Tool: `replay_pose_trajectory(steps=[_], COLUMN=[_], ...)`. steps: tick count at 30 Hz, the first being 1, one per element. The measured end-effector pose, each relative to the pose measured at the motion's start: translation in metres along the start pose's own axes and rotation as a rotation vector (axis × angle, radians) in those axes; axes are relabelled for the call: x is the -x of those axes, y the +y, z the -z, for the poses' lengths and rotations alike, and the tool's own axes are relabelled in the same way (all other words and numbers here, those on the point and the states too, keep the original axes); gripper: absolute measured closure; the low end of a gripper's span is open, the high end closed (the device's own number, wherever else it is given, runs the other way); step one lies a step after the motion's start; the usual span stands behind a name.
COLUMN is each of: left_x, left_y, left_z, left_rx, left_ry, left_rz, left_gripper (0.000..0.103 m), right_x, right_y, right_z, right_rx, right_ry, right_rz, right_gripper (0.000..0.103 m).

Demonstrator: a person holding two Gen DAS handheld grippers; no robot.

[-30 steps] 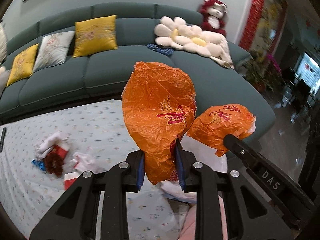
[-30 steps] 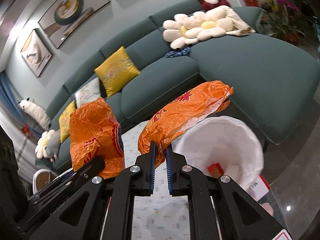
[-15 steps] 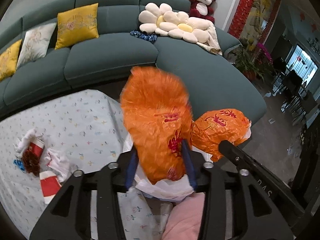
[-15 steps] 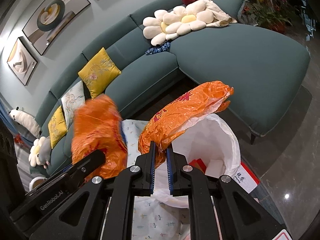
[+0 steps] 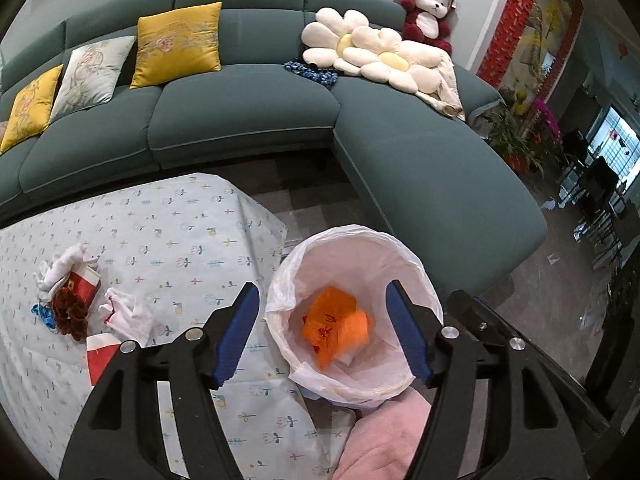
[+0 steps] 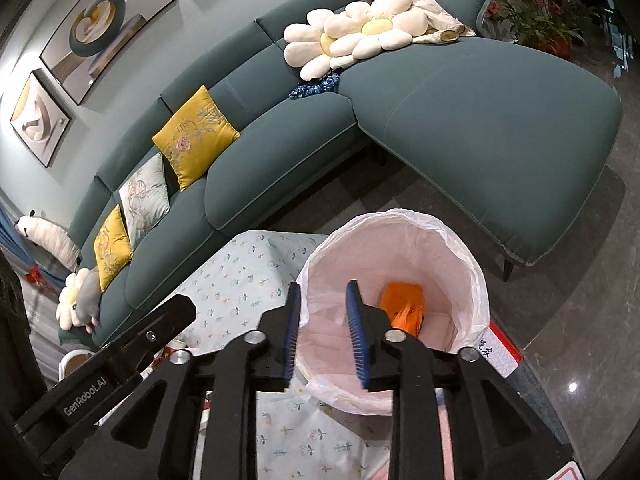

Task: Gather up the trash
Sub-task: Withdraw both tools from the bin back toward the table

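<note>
Both jaws were opening, empty: left gripper (image 5: 320, 332) wide, right gripper (image 6: 322, 334) narrower. Below them, crumpled orange wrappers (image 5: 334, 326) lay in the bin (image 5: 404, 244), axis unclear. Only the left view showed table scraps (image 5: 76, 300).

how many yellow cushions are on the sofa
2 on the sofa: one yellow cushion against the backrest, another at the far left, a pale floral cushion between them. More may lie beyond the frame.

A long teal corner sofa (image 5: 248, 120) curves along a pale grey-green wall (image 6: 120, 92) hung with framed pictures (image 6: 106, 28). Yellow cushions (image 5: 176, 44), flower-shaped pillows (image 5: 360, 52) and a red stuffed bear (image 5: 430, 12) sit on it. The dark tiled floor (image 6: 572, 320) reflects ceiling light, and potted plants (image 5: 512, 140) stand beside the sofa's end.
</note>
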State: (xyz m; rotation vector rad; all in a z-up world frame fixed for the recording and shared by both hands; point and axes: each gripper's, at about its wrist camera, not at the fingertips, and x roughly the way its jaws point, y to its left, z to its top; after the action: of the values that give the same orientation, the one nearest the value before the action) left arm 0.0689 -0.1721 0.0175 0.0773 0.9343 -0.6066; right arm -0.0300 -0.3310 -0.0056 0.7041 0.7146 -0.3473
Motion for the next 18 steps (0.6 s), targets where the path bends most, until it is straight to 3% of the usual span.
replay_pose_trajectory(steps=[3,7,13,18], left_x=[0.001,0.003,0.008,0.012], left_y=[0.007,0.015,0.027,0.043], left_z=[0.001,0.000,0.001,0.002], left_rx=[0.016,0.043,0.064,0.100], left_ry=[0.000,0.001,-0.004,-0.011], left_rz=[-0.010,-0.019,-0.034,-0.052], left_gripper=[0.040,0.040,0.040,0.034], right_x=[-0.001,-0.001,-0.003,-0.005], right_y=[0.004,0.011,0.026,0.039], right_z=[0.001,0.004,0.010,0.013], right_rx=[0.010,0.025,0.057,0.081], right_ry=[0.004,0.007,0.021,0.031], right_rz=[0.004,0.013,0.011,0.008], right_gripper=[0.075,0.064,0.061,0.057])
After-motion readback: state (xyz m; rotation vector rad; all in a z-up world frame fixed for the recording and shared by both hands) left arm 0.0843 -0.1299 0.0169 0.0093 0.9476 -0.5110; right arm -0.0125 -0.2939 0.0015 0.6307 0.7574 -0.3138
